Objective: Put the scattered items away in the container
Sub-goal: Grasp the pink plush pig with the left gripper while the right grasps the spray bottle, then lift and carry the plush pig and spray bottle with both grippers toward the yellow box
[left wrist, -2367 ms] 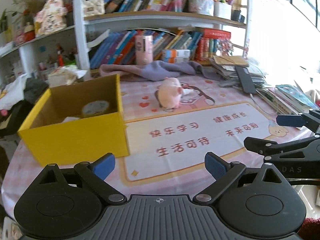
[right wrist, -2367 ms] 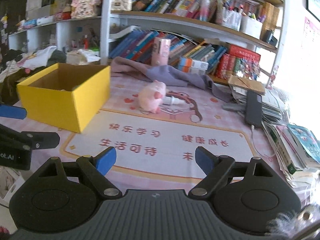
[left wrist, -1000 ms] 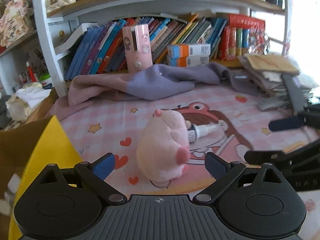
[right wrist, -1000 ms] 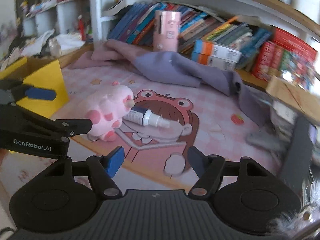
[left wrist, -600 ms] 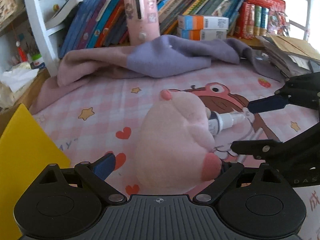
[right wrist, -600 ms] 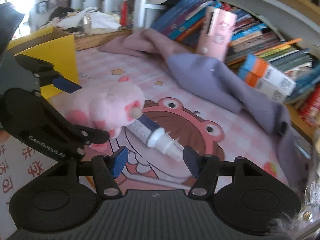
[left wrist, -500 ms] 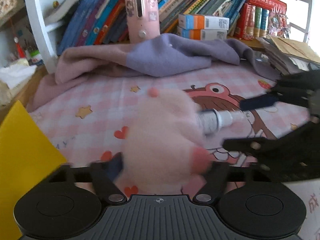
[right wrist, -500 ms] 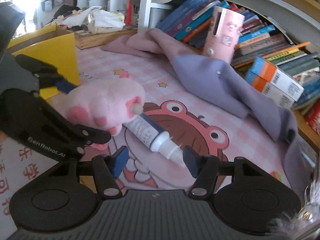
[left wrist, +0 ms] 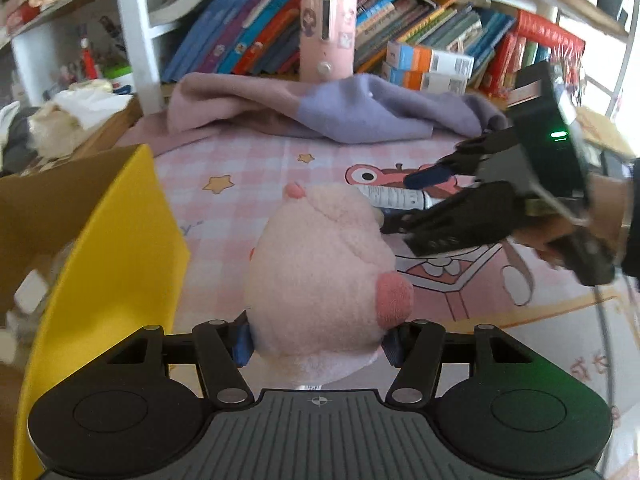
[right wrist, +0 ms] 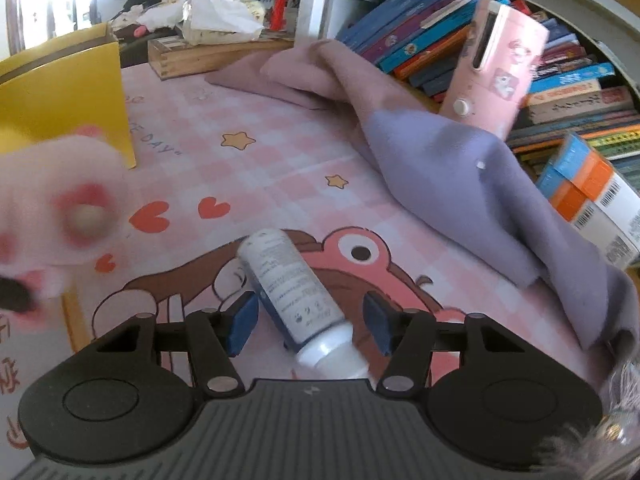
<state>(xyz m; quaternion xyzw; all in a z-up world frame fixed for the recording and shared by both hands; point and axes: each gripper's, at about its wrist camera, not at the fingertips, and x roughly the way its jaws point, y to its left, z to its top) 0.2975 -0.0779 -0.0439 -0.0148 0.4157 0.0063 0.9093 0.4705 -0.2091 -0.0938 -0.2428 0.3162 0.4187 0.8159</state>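
The left gripper (left wrist: pixel 318 342) squeezes the pink plush toy (left wrist: pixel 324 276); carry it gently over the yellow box (left wrist: pixel 108 264). The right gripper (right wrist: pixel 306 326) brackets the spray bottle (right wrist: pixel 294 292), pads apart, so close squarely on its middle.

- Plush toy (left wrist: pixel 320 272): pale pink, darker pink spots.
- Box (left wrist: pixel 116 264): yellow.
- Bottle (right wrist: pixel 292 284): white and dark blue.
- Bench (right wrist: pixel 256 168) mat: pink check, stars, hearts.

A home study corner: crammed bookshelves (left wrist: pixel 400 40) behind a desk with a pink cartoon mat (left wrist: pixel 248 160).
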